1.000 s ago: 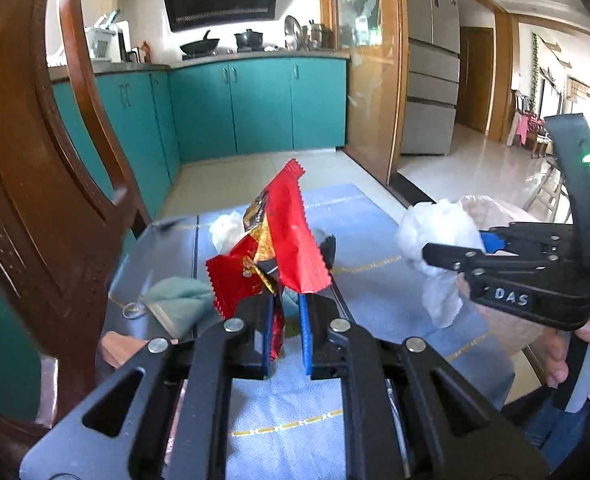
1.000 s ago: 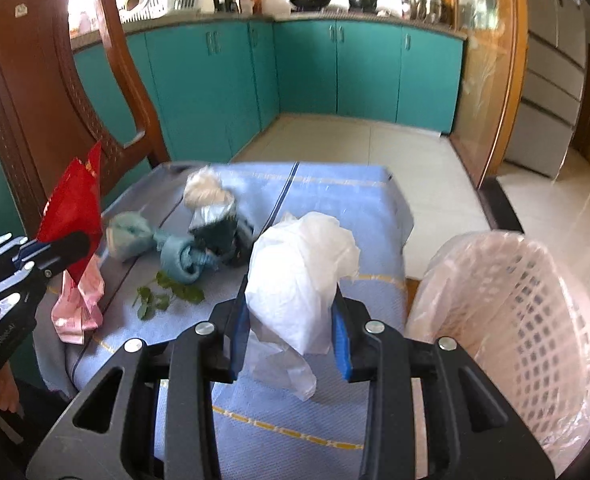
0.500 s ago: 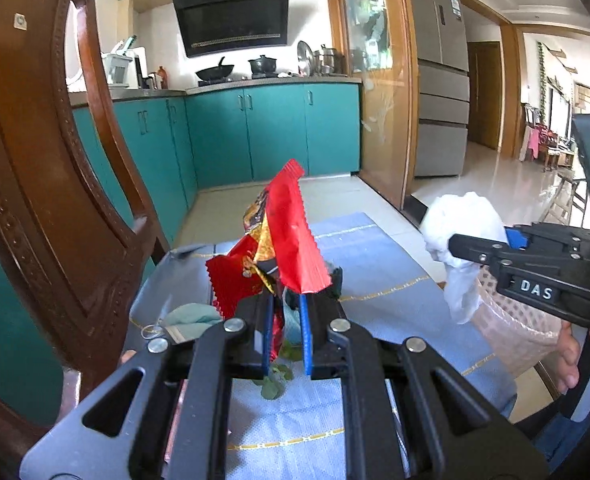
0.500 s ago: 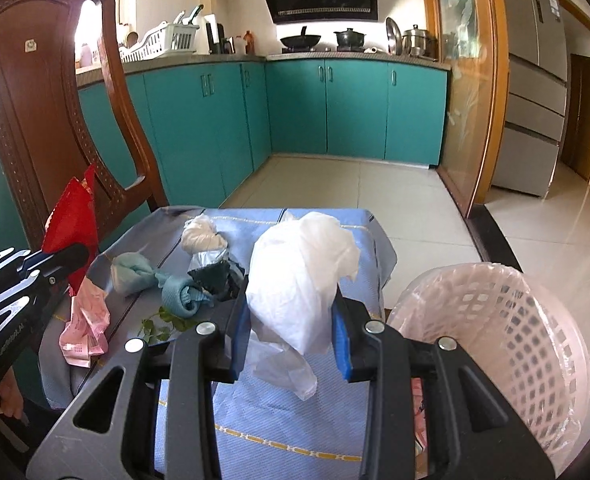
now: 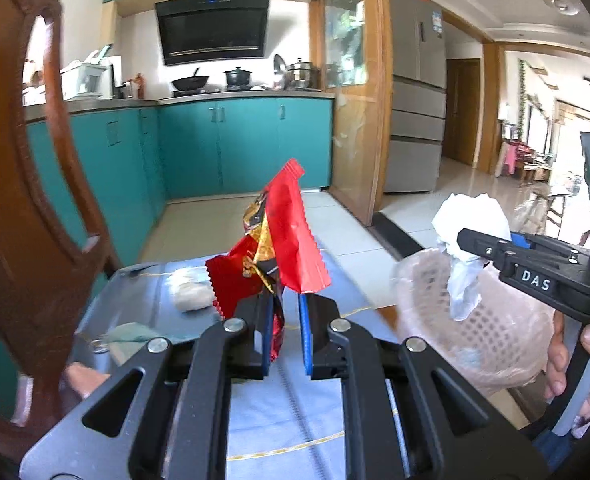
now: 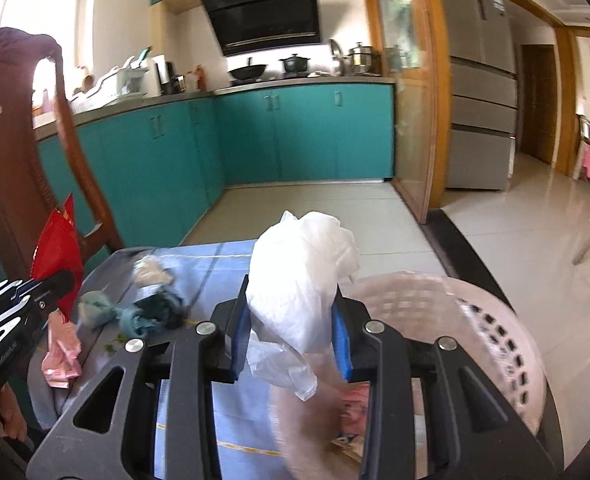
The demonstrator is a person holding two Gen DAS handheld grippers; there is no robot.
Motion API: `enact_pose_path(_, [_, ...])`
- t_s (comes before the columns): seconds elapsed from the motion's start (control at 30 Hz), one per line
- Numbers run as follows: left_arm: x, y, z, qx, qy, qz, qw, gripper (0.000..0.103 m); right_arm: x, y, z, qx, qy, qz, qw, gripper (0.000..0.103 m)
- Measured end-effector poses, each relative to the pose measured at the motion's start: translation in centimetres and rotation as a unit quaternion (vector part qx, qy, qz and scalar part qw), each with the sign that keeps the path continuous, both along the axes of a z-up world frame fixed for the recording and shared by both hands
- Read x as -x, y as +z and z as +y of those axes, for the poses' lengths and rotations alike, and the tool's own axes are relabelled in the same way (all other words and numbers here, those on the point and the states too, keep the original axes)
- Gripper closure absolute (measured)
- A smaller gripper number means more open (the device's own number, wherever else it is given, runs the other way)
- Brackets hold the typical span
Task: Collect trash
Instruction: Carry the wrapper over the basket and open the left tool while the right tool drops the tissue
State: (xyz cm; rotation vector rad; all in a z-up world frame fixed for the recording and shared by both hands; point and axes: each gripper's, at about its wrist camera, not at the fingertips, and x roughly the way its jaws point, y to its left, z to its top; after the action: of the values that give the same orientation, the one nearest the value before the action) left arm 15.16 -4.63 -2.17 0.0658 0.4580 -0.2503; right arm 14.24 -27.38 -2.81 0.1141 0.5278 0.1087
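Left gripper (image 5: 287, 334): jaws nearly together, clamped on the bottom edge of a red snack wrapper (image 5: 279, 256) that sticks up at frame center in the left wrist view. Same grip as a second ago, no slipping that I can see.

Right gripper (image 6: 291, 332): pinching a crumpled white plastic bag (image 6: 303, 280), pads pressed into both sides, loose tail hanging below. Jaw gap hasn't changed.

What changed: both hands have swung away from the table toward the pink mesh wastebasket (image 6: 475, 320). A second ago the basket sat off at the lower right of the right wrist view; now its rim is right under and behind the bag. In the left wrist view the basket has come into frame at right, with the bag dangling over it.

Meaning for the task: looks like the white bag is basically at drop position, so letting go should be next. The wrapper is still over the table, left of the basket, so I'd guess it goes second.

Basket contents: something pinkish already in there, blurry, can't tell what.

Left on the table (image 6: 223, 256): pale crumpled wad (image 6: 151, 270), teal and dark cloth-like scraps (image 6: 135, 314), pink wrapper (image 6: 61, 360) at lower left, a few green leaf bits. Plenty still to collect.
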Motion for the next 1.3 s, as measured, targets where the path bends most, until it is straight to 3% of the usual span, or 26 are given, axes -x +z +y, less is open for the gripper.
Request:
enact_pose_path(0.3, [0.2,-1.0,-8.0,0.007,-0.085,0.017,0.9962,0.091,2.2,-0.8,-7.7,-0.003,-0.086,0.006,0.996,0.068])
enact_pose_path(0.5, [-1.8,-3.7,-13.3,0.034,-0.160,0.085,0.9829,0.090,3.3,-2.0,-11.8,-0.034,-0.115,0.032,0.992,0.068])
enact_pose_path(0.7, [-3.4,-6.0,-16.8,0.060,-0.197,0.139,0.9687,0.090,3.8,-2.5,-13.3,-0.039,-0.129,0.042,0.990,0.068])
enact_pose_path(0.77, [-3.8,-6.5,-17.4,0.062,-0.198,0.145,0.9674,0.082,3.6,-2.5,-13.3,-0.047,-0.126,0.043,0.990,0.068])
enact_pose_path(0.8, [-3.7,-6.7,-17.5,0.060,-0.194,0.146,0.9683,0.069,3.5,-2.4,-13.3,-0.048,-0.124,0.044,0.990,0.068])
enact_pose_path(0.87, [-3.6,-7.0,-17.2,0.059,-0.176,0.142,0.9723,0.054,3.1,-2.4,-12.7,-0.049,-0.120,0.049,0.990,0.063])
enact_pose_path(0.9, [-3.7,-6.8,-16.9,0.061,-0.169,0.141,0.9737,0.053,3.1,-2.4,-12.9,-0.050,-0.120,0.050,0.990,0.059])
enact_pose_path(0.97, [-3.8,-6.3,-15.6,0.052,-0.139,0.130,0.9803,0.051,3.2,-2.3,-12.9,-0.053,-0.116,0.049,0.991,0.041])
enact_pose_path(1.03, [-3.7,-5.6,-13.9,0.020,-0.089,0.105,0.9902,0.049,2.8,-2.2,-12.4,-0.052,-0.113,0.049,0.991,0.027])
enact_pose_path(1.1, [-3.7,-5.1,-12.4,-0.017,-0.036,0.084,0.9957,0.049,2.5,-2.2,-11.6,-0.049,-0.109,0.049,0.992,0.023])
enact_pose_path(1.23, [-4.2,-4.3,-7.1,-0.060,0.070,0.075,0.9929,0.048,1.3,-2.1,-9.2,-0.040,-0.093,0.047,0.994,0.020])
enact_pose_path(1.3, [-4.8,-4.2,-3.4,-0.083,0.131,0.087,0.9841,0.048,0.7,-1.9,-7.6,-0.045,-0.069,0.042,0.996,0.020])
